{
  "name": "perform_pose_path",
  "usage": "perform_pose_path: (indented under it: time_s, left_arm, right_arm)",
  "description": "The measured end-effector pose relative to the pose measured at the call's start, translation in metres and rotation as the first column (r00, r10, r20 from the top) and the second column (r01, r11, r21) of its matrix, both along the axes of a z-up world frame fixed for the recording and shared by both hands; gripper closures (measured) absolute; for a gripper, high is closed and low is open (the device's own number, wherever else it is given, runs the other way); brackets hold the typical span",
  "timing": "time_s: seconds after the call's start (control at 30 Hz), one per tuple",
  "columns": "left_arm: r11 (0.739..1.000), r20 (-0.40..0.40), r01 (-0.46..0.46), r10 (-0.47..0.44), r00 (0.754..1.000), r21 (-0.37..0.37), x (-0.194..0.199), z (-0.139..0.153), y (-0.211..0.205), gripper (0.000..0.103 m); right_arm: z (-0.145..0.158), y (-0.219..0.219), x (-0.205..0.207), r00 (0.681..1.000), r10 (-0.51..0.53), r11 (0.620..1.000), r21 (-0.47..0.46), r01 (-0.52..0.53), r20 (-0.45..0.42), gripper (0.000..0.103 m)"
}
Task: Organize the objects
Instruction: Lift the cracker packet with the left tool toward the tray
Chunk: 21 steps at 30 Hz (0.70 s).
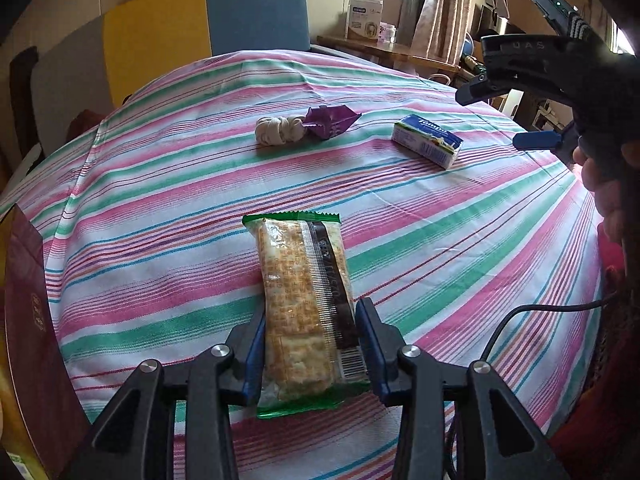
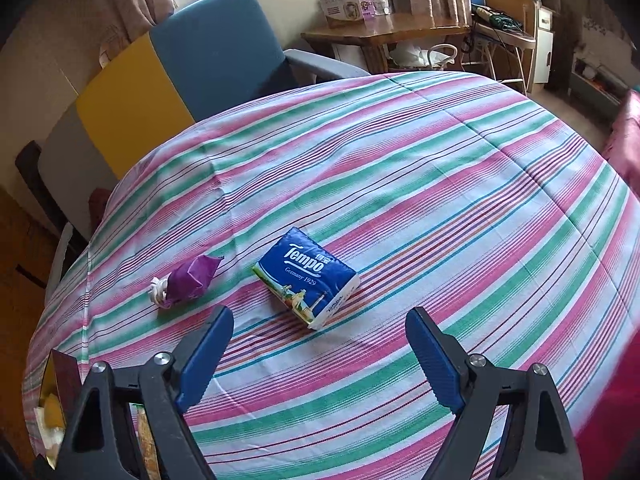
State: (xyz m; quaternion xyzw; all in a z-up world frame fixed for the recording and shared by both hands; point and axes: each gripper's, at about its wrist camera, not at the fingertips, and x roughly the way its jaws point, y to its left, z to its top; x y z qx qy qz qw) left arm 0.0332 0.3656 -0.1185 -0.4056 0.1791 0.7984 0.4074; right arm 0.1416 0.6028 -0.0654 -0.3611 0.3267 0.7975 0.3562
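Observation:
A cracker packet (image 1: 304, 304) with green sealed ends lies lengthwise between the blue pads of my left gripper (image 1: 310, 340), which is shut on its two long sides just above the striped tablecloth (image 1: 160, 200). Farther back lie a white twisted snack (image 1: 278, 130) half out of its purple wrapper (image 1: 328, 120) and a blue Tempo tissue pack (image 1: 427, 145). My right gripper (image 2: 320, 314) hovers open just in front of the tissue pack (image 2: 308, 276), nothing between its fingers. The purple wrapper (image 2: 188, 284) sits to its left. From the left wrist view, the right gripper (image 1: 502, 118) hangs at the upper right.
A dark red box (image 1: 28, 320) stands at the table's left edge. A blue and yellow chair (image 1: 256, 12) is behind the table, a wooden side table (image 2: 384, 28) with boxes beyond. A black cable (image 1: 520, 312) trails at the right edge, by a person's hand (image 1: 600, 176).

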Motion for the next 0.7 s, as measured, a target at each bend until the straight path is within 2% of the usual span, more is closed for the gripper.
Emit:
perform_pose_path:
  time_s: [0.17,0.7]
  left_arm:
    - [1.000,-0.023,-0.001,0.002,1.000,0.020,0.002,-0.001,-0.002,0.060]
    - [0.999,-0.016,0.005,-0.004,1.000,0.052,0.002,-0.001,-0.005,0.060]
  right_arm:
    - [-0.001,-0.006,-0.009,0.999,0.045,0.999,0.011,-0.045,0.019,0.015]
    - [-0.010,-0.015,-0.026,0.988,0.115,0.993,0.027,-0.119,0.107,0.015]
